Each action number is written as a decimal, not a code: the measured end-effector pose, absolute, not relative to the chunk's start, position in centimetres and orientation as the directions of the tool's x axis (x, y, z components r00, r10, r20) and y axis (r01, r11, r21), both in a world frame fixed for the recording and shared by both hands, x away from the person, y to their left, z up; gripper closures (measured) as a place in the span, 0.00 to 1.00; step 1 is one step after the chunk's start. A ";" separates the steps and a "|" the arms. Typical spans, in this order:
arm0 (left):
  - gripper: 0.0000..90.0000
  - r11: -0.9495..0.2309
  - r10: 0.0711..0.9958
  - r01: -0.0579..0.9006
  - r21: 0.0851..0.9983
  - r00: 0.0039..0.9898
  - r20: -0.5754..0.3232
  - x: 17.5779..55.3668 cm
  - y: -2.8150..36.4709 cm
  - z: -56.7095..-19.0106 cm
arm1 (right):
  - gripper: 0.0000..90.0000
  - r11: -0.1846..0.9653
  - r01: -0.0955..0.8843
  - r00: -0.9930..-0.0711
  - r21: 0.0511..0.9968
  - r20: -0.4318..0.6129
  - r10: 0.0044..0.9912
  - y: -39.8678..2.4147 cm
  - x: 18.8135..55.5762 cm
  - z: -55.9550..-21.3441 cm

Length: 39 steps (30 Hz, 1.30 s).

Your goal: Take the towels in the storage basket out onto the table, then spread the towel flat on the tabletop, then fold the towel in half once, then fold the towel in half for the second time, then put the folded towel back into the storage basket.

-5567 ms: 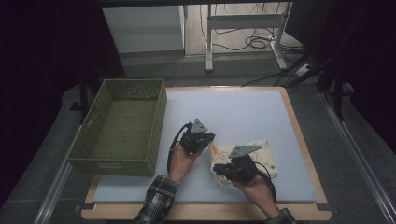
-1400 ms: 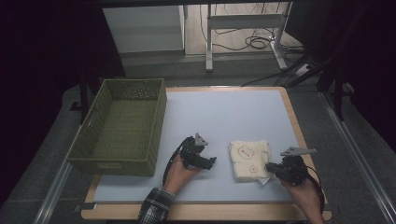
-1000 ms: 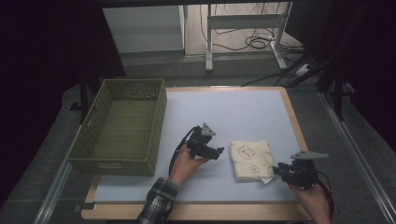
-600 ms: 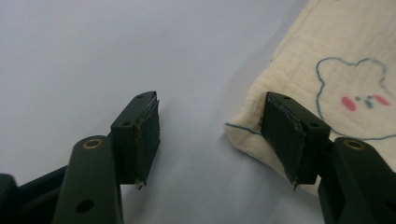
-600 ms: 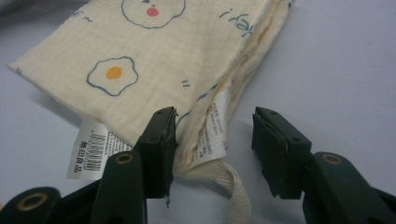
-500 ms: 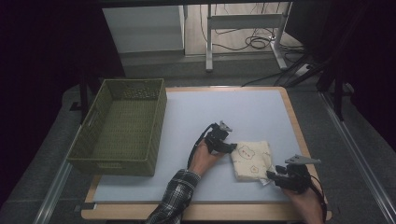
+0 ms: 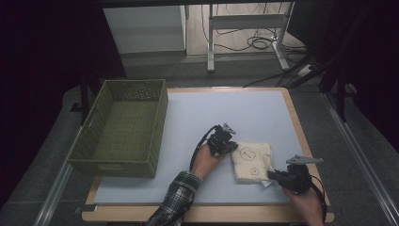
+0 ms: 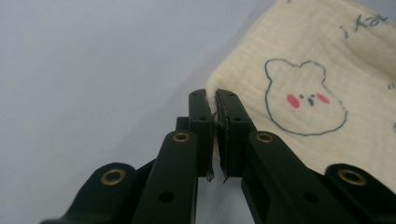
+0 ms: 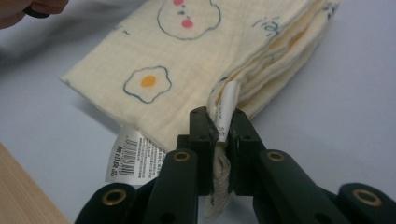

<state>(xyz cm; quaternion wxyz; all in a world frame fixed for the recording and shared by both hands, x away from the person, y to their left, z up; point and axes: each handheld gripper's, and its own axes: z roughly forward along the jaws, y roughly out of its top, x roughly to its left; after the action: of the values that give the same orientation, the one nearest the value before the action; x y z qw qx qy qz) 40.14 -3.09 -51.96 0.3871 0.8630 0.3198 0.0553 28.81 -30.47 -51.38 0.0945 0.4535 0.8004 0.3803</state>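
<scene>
Cloth: folded cream cloth (image 7: 252, 161) printed with a bear face and a fried egg, lying flat on the desk (image 7: 188, 122) at its near right, well apart from the green basket (image 7: 123, 127) on the left.
Left claw (image 7: 229, 147): at the cloth's left edge. A second ago it stood over bare desk to the left; it has since crossed to the cloth, and its jaws have just been closing. In the left gripper view (image 8: 214, 116) they are pinched on the cloth's corner, fabric showing between the pads.
Right claw (image 7: 272, 175): at the cloth's near right corner, barely shifted. Jaws have just been closing too; in the right gripper view (image 9: 219, 128) they clamp the layered edge together with a white care label (image 9: 227, 108).
Barcode tag (image 9: 135, 159): sticks out from under the cloth's near edge, free of the jaws.
Change: from one claw near the cloth to both gripping it, at opposite corners.
Reading: grasp stage looks complete; cloth not yet lifted. Likely next is a two-handed lift, to refold it or carry it to the basket.
Risk: right grip holds several layers, so some may slip.
</scene>
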 end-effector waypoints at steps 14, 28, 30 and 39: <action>0.94 -0.477 0.618 0.461 0.748 0.781 -0.087 39.9 0.4 -48.2 | 0.91 0.322 0.588 -0.640 0.742 0.184 0.746 -28.0 29.6 -48.7; 0.94 -0.473 0.644 0.458 0.753 0.763 -0.060 39.7 2.7 -46.7 | 0.91 0.339 0.564 -0.671 0.753 0.179 0.720 -26.0 30.6 -48.3; 0.94 -0.473 0.648 0.459 0.752 0.760 -0.056 39.6 2.9 -46.5 | 0.91 0.339 0.562 -0.674 0.755 0.180 0.716 -25.7 30.7 -48.2; 0.94 -0.478 0.660 0.455 0.751 0.750 -0.034 39.5 4.1 -45.9 | 0.91 0.363 0.543 -0.694 0.757 0.162 0.701 -24.3 31.1 -47.8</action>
<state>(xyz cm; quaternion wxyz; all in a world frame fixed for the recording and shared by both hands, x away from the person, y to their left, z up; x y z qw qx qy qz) 39.45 4.08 -45.87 0.3914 0.8497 0.3281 0.1310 31.09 -24.30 -47.83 0.0945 0.3793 0.8202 0.4178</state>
